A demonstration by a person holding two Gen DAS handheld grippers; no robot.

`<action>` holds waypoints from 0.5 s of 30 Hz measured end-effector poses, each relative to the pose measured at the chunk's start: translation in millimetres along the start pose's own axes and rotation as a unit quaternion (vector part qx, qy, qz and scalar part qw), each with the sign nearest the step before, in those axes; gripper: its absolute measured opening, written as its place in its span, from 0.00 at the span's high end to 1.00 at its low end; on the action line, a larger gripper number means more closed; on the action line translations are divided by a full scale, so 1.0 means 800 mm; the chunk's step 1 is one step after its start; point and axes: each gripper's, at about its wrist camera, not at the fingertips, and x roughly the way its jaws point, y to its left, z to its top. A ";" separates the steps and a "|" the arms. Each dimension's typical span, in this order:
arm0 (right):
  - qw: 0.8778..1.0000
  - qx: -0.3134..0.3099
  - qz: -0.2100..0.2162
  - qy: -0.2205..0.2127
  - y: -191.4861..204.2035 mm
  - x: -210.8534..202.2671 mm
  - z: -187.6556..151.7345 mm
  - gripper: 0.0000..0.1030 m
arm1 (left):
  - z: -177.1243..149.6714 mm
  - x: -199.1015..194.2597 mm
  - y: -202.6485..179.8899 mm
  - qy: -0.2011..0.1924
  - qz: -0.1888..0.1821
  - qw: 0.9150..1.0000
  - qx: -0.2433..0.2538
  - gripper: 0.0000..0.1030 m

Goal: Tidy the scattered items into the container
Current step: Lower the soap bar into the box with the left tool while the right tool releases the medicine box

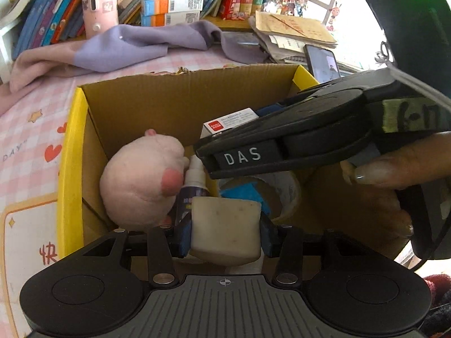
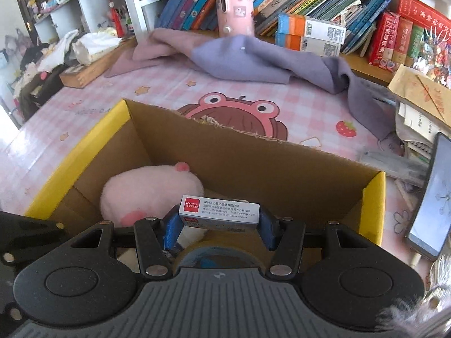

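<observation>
Cardboard walls of the yellow-rimmed open box [image 2: 253, 157] ringed both tools — the left gripper [image 1: 225, 232] pinched a cream-white eraser block [image 1: 225, 225]. Beside it the right gripper [image 2: 220, 226] clamped a small white-and-red Comix carton [image 2: 220, 211], above a pink plush toy [image 1: 135, 188] inside.

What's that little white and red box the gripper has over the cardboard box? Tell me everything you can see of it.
The small box is a long, narrow carton, seemingly thin card, white with a red end panel reading "Comix" and lines of small printed text. It lies sideways, roughly level, between the blue fingers of the right gripper, which meet its two ends. It hangs above the open cardboard box, over a roll of tape and beside a pink plush toy. It looks closed and undamaged.
</observation>
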 end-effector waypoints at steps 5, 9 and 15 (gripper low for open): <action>1.000 0.002 0.002 -0.022 0.002 -0.013 -0.003 0.32 | -0.003 -0.017 -0.005 -0.027 0.016 0.999 0.010 0.34; 0.999 0.011 0.000 -0.032 0.005 -0.027 -0.011 0.31 | -0.009 -0.040 -0.007 -0.052 0.030 0.998 0.016 0.30; 0.998 0.015 -0.007 -0.061 0.026 -0.058 -0.025 0.28 | -0.023 -0.077 -0.008 -0.091 0.034 0.995 0.015 0.25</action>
